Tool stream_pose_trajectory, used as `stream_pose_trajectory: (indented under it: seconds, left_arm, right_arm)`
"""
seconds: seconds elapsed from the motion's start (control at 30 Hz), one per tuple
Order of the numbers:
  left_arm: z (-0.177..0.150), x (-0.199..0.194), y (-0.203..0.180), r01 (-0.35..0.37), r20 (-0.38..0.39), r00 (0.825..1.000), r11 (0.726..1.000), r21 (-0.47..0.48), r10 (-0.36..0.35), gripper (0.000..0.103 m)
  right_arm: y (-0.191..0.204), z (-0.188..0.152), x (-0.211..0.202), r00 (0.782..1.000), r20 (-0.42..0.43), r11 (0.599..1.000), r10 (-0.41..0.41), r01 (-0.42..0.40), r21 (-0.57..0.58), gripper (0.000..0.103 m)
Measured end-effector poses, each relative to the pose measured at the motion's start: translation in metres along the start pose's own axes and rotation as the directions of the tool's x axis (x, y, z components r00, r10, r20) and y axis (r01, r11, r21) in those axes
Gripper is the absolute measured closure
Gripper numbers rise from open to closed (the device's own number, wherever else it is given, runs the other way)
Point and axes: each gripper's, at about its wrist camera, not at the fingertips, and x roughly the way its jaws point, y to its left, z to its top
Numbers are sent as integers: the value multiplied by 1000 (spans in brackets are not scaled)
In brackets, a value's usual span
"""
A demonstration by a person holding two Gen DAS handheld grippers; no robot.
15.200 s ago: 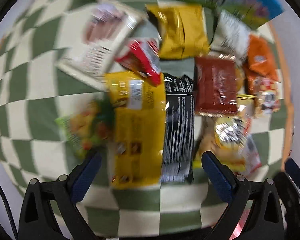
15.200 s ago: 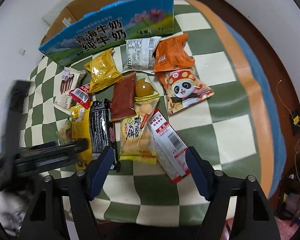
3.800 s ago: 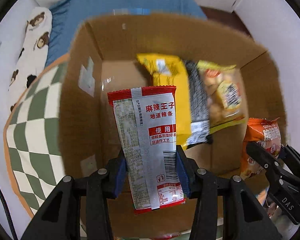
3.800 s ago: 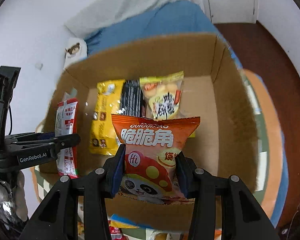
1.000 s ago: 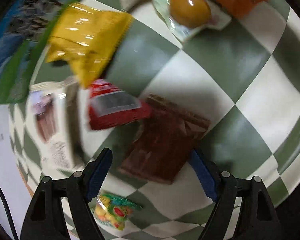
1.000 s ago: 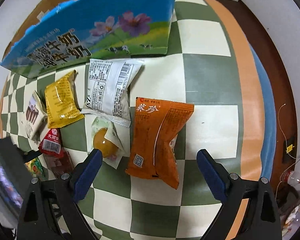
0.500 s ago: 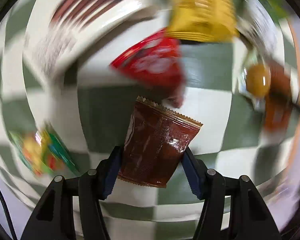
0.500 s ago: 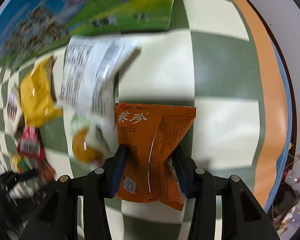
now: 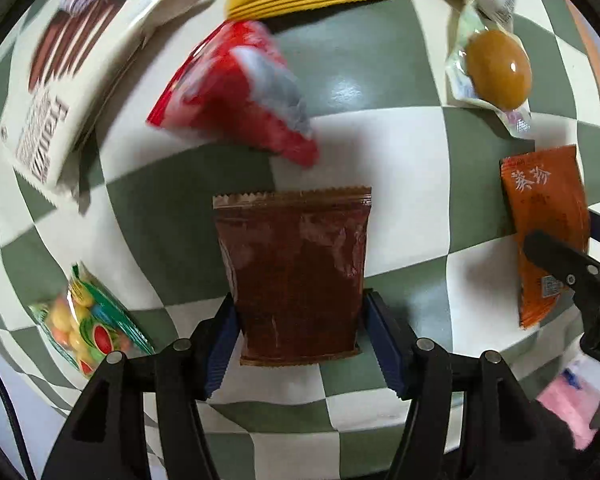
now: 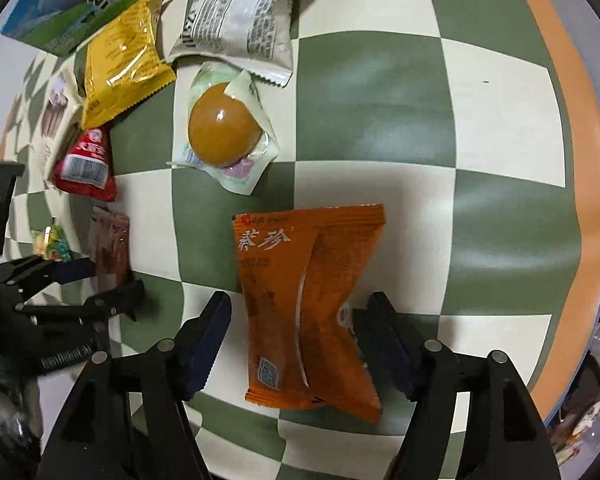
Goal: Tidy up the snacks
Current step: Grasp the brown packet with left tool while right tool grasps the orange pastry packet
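Left gripper [image 9: 300, 344]: clamped on brown pouch [image 9: 296, 276]. Right gripper [image 10: 296, 344]: closed against orange packet [image 10: 308, 304], packet pinched at waist. Both packs low over checkered surface [image 10: 372, 92]. Beyond orange packet: wrapped egg snack [image 10: 224, 128], then white packet [image 10: 244, 12], yellow packet [image 10: 120, 60], red sachet [image 10: 86, 166] to its left. Farthest: milk carton box [image 10: 80, 8]. Step, judged: pick-up stage. Next move: carry both packs to box, release.
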Motion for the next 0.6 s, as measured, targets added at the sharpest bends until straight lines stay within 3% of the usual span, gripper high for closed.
stream_pose_trajectory:
  seconds: [0.1,0.17,0.23,0.3,0.47,0.6]
  left_arm:
    - [3,-5,-7,18,51,999,997,-69,-15,50]
    - [2,-9,-6,59,75,996,989,-133,-49,50]
    - [3,-13,-3,92,90,993,981,-172,-77,50]
    - [1,-17,-5,116,94,990,975,-188,-100,51]
    - [-4,-43,-14,156,147,981,968,-197,-128,51]
    - [-8,-82,-12,213,215,962,959,-188,-171,51]
  right_arm:
    - [17,-6,9,997,28,997,-72,73,-39,31]
    - [28,-9,14,989,67,989,-128,133,-70,43]
    - [33,-13,16,986,95,987,-136,143,-71,45]
    - [38,-18,16,987,108,990,-119,125,-58,47]
    - [32,-21,-5,992,124,1000,25,-26,11,50]
    - [35,-20,-32,981,157,992,116,-122,33,50]
